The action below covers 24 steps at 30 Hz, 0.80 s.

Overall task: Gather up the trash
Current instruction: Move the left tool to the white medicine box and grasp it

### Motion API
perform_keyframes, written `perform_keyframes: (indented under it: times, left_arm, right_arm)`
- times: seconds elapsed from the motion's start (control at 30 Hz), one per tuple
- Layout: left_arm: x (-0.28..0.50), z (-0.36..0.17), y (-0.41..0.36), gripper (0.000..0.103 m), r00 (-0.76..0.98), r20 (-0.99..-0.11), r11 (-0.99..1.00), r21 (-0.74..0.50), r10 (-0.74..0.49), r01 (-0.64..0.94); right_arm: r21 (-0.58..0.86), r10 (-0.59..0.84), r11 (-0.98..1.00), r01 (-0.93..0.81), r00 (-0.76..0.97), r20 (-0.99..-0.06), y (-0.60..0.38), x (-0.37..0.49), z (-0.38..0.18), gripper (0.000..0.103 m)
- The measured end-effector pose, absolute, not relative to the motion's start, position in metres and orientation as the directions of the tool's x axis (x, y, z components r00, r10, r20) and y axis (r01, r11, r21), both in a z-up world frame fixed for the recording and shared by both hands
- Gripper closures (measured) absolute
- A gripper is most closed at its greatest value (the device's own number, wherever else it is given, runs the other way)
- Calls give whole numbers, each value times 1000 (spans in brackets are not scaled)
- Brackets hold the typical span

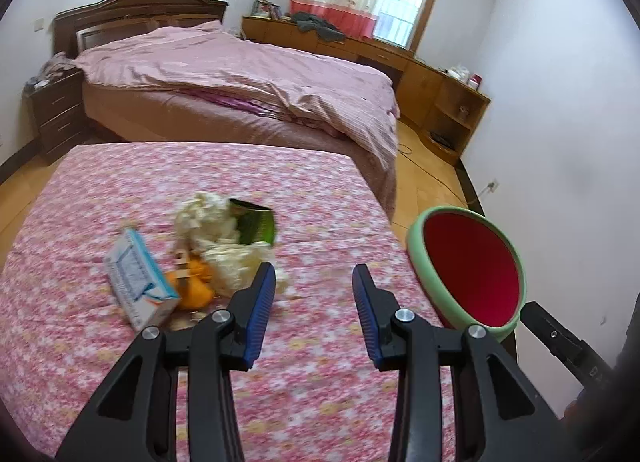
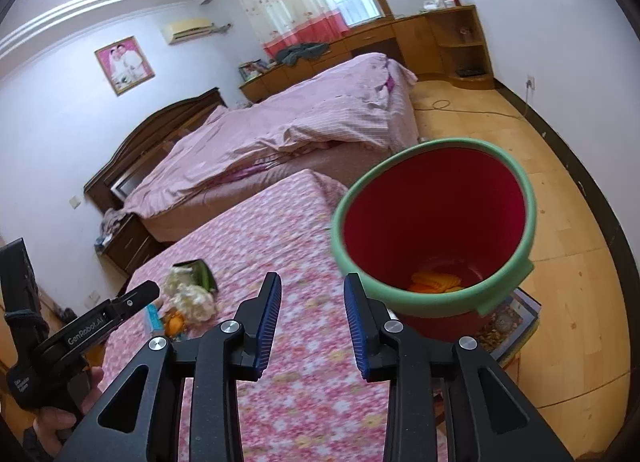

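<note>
A pile of trash lies on the pink floral table cover (image 1: 280, 342): a blue-white carton (image 1: 140, 278), orange peel (image 1: 194, 286), crumpled white tissue (image 1: 216, 234) and a green wrapper (image 1: 256, 223). My left gripper (image 1: 314, 278) is open and empty, just right of the pile. A red bin with a green rim (image 2: 436, 221) stands off the table's right edge, with orange peel (image 2: 436, 282) at its bottom. My right gripper (image 2: 310, 286) is open and empty, just left of the bin's rim. The pile also shows in the right wrist view (image 2: 188, 294).
A bed with a pink quilt (image 1: 240, 73) stands beyond the table. Wooden cabinets (image 1: 432, 81) line the far wall under a window. A dark nightstand (image 1: 56, 113) is at the left. Wooden floor (image 2: 560, 221) surrounds the bin, which rests on a low box (image 2: 508, 322).
</note>
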<state>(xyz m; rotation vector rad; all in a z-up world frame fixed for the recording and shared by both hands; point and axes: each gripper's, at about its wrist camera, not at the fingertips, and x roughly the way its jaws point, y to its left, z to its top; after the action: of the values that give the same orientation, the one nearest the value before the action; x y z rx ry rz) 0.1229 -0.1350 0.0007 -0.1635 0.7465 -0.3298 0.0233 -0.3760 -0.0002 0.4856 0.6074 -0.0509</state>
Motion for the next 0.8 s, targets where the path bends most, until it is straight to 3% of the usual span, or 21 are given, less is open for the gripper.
perform_keyframes:
  times: [0.8]
  left_arm:
    - [152, -35, -12, 63, 694, -696, 951, -305, -183, -55]
  right_arm:
    - [372, 202, 925, 77, 728, -655, -292, 76, -28, 69]
